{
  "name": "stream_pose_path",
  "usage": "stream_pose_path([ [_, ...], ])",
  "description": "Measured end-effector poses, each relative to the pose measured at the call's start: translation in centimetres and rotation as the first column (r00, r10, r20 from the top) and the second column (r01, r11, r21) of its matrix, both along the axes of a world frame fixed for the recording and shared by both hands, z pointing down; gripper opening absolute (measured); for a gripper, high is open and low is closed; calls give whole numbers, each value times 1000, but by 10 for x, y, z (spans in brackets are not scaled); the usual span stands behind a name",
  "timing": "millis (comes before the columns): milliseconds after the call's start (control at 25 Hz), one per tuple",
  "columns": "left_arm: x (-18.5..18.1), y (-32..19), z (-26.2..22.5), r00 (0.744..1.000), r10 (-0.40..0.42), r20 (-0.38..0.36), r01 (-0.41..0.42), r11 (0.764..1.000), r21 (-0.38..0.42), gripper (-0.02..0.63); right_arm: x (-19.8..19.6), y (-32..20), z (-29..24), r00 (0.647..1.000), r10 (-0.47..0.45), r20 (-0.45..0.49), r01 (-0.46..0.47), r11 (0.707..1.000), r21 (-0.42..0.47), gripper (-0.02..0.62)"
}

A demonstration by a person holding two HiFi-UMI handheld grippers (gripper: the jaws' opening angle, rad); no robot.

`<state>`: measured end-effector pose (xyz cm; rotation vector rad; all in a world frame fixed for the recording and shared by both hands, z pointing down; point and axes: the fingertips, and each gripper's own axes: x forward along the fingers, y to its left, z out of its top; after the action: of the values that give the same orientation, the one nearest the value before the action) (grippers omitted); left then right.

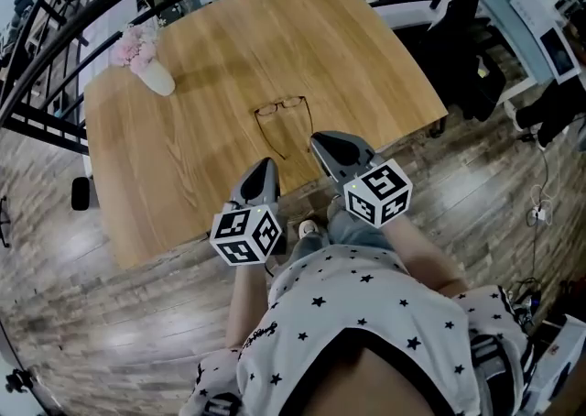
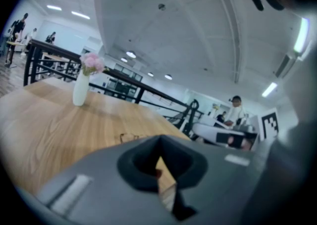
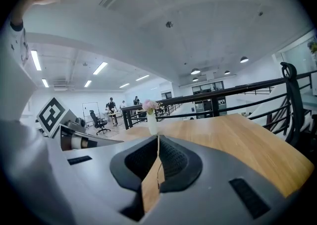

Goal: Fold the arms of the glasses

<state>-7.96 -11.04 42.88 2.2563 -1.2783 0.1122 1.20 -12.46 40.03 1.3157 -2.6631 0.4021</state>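
Likely the main risk is sliding: the glasses (image 1: 280,108) are thin & light on a smooth wooden table (image 1: 183,176), so if one arm is pushed w/o the front being braced, the whole frame may be spun or shoved away rather than folded at the hinge. An arm could also be bent if force is applied off the hinge line. The left gripper (image 1: 268,165) and right gripper (image 1: 316,138) are both seen w/ jaws fully together, nothing held, just short of the arm tips. The glasses are laid near the table's near edge, arms unfolded. The front is faced away from the person, its long axis approx. left-right, arms pointed back toward the grippers.
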Motion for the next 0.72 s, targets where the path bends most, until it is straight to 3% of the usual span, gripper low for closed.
stream_pose_path([
  [720, -5, -67, 44, 986, -162, 48, 165, 983, -76, 8, -8, -93, 66, 980, -170, -104, 160, 982, -96, 21],
])
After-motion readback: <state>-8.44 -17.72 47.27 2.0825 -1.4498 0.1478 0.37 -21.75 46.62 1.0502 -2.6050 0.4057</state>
